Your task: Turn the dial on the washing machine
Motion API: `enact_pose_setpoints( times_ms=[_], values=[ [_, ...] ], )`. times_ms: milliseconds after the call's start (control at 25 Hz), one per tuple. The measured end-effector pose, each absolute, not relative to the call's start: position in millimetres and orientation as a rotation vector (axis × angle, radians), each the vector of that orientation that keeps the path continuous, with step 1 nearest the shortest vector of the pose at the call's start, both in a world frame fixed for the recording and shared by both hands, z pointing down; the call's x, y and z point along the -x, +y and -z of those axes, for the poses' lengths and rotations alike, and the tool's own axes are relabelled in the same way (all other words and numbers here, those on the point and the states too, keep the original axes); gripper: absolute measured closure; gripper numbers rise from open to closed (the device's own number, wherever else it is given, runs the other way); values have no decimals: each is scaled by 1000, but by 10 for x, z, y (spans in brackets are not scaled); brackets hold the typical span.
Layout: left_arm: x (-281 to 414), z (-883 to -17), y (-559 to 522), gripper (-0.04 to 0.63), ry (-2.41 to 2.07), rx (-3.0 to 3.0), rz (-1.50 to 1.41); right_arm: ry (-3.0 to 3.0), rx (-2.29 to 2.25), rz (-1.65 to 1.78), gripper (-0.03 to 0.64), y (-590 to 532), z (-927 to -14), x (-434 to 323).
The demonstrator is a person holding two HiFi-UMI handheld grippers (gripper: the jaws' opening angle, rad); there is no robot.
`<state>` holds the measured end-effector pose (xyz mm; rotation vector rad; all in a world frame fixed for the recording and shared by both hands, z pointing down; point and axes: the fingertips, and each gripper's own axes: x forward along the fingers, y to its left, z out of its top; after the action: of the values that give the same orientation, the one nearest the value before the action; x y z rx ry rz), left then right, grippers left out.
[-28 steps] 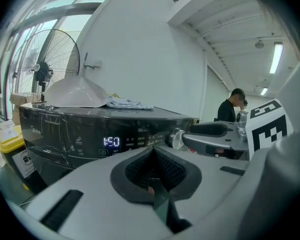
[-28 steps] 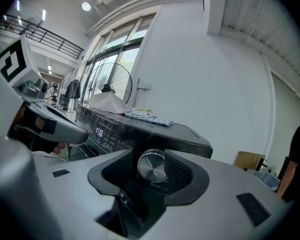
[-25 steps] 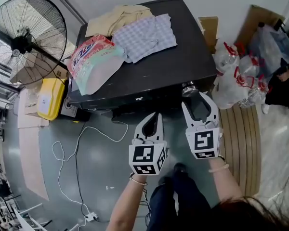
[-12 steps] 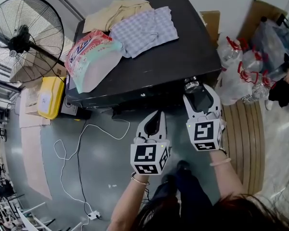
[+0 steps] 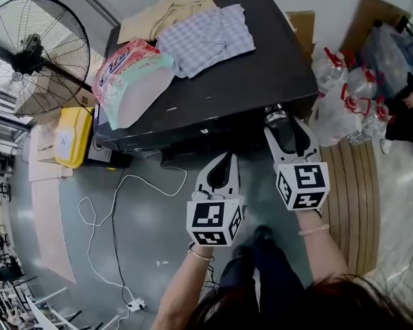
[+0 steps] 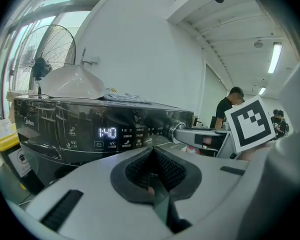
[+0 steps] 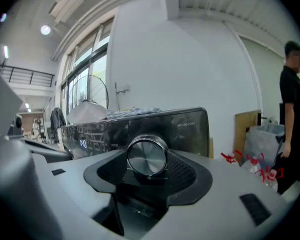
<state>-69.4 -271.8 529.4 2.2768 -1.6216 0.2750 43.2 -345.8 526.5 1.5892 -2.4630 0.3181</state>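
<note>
Two claws are working at one washer [image 5: 261,67], the right one around its dial [image 7: 147,156].
Nearest, the left claw [image 5: 226,159] is hanging idle just short of the washer's front, its jaws pressed together on nothing. The right claw [image 5: 284,129] is standing spread about the single dial at the front's right end. Its jaws have just been opening, and the dial is sitting between the pads, seemingly unpinched. I judge a re-grip is coming: the pads need closing squarely on the rim, then the wrist needs rolling. Farther back, the washer top is carrying one bag [image 5: 134,81] and two cloths, a beige cloth [image 5: 165,16] and a checked cloth [image 5: 206,40]. One fan [image 5: 38,53] is standing beyond, to the left.
</note>
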Motion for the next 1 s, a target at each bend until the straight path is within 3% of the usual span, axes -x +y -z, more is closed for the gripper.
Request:
enact_pose_setpoints(
  times_ms=[320, 480, 640, 1000],
  values=[
    [678, -5291, -2682, 581, -1617, -2284, -280, -2447, -1565, -263, 331, -3451, -5270, -427],
    [661, -5309, -2674, 580, -1610, -2280, -285, -2371, -1452, -63, 288, -3447, -5288, -341],
    [645, -5306, -2665, 581, -1606, -2287, -288, -2280, -1376, 146, 321, -3447, -5268, -294],
    [641, -5311, -2680, 581, -1602, -2289, -284, -2390, -1481, -112, 330, -3472, -5279, -367]
  ],
)
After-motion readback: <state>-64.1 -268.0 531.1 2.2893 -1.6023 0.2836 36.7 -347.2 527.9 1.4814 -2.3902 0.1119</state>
